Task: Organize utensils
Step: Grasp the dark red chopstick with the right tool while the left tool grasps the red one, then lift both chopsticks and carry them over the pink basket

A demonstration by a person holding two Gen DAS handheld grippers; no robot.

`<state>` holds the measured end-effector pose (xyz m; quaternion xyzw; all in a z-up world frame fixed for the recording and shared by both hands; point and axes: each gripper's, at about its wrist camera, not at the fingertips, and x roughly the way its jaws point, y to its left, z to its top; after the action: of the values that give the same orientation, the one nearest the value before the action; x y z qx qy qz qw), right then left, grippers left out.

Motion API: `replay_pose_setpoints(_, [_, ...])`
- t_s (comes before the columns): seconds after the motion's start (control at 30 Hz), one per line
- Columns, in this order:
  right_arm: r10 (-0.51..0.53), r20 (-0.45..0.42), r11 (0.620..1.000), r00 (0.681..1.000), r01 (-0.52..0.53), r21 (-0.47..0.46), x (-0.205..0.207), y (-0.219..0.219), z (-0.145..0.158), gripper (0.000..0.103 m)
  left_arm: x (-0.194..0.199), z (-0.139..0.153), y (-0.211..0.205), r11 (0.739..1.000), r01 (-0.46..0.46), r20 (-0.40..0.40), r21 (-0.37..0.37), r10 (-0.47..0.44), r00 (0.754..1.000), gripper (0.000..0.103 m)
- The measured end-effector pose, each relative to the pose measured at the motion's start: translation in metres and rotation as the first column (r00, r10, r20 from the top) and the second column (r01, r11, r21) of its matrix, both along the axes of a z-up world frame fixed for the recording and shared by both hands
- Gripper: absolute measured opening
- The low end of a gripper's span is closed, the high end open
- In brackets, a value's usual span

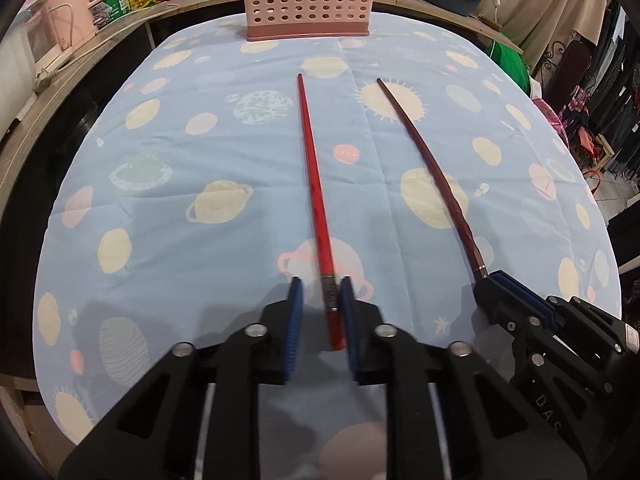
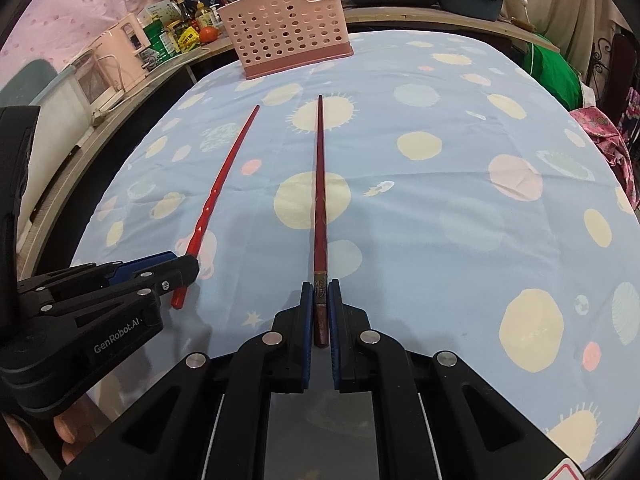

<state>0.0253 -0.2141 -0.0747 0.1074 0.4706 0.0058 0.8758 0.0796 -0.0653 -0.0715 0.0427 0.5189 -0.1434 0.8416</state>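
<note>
— Left gripper (image 1: 320,304): status?
— Jaws parted around butt end of red chopstick (image 1: 314,184). Right pad touching the stick, gap on the left. Not clamped.

— Right gripper (image 2: 320,304)?
— Jaws closed onto butt end of dark maroon chopstick (image 2: 319,200). Pads (image 2: 307,320) flush on both sides.

— Position of the sticks?
— Both flat on the bench, on blue planet-print cloth (image 2: 440,220). Side by side, apart, tips pointing toward pink perforated utensil holder (image 1: 308,0).

— Holder location?
— Upright at far edge of cloth, well beyond both tips. Contents not discernible.
</note>
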Motion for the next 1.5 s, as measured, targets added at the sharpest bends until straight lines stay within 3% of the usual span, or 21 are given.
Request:
replay_pose_setpoints(0.43, [0.019, 0.050, 0.999, 0.999, -0.021, 0.025, -0.004, 0.003, 0.027, 0.007, -0.005, 0.023, 0.013, 0.998, -0.024, 0.000, -0.062, 0.024, 1.000, 0.007])
replay_pose_setpoints(0.67, [0.035, 0.146, 0.998, 0.989, -0.042, 0.044, -0.001, 0.004, 0.071, 0.007, -0.004, 0.072, 0.023, 0.990, -0.033, 0.080, -0.135, 0.044, 0.996, 0.007])
replay_pose_setpoints(1.07, [0.026, 0.333, 0.997, 0.943, -0.047, 0.056, 0.033, -0.012, 0.156, 0.007, 0.029, 0.151, 0.036, 0.973, -0.035, 0.220, -0.227, 0.086, 0.972, 0.007])
replay_pose_setpoints(1.5, [-0.034, 0.465, 0.996, 0.884, -0.008, 0.089, 0.101, -0.039, 0.218, 0.007, 0.091, 0.232, 0.036, 0.966, -0.022, 0.379, -0.259, 0.122, 0.917, 0.007])
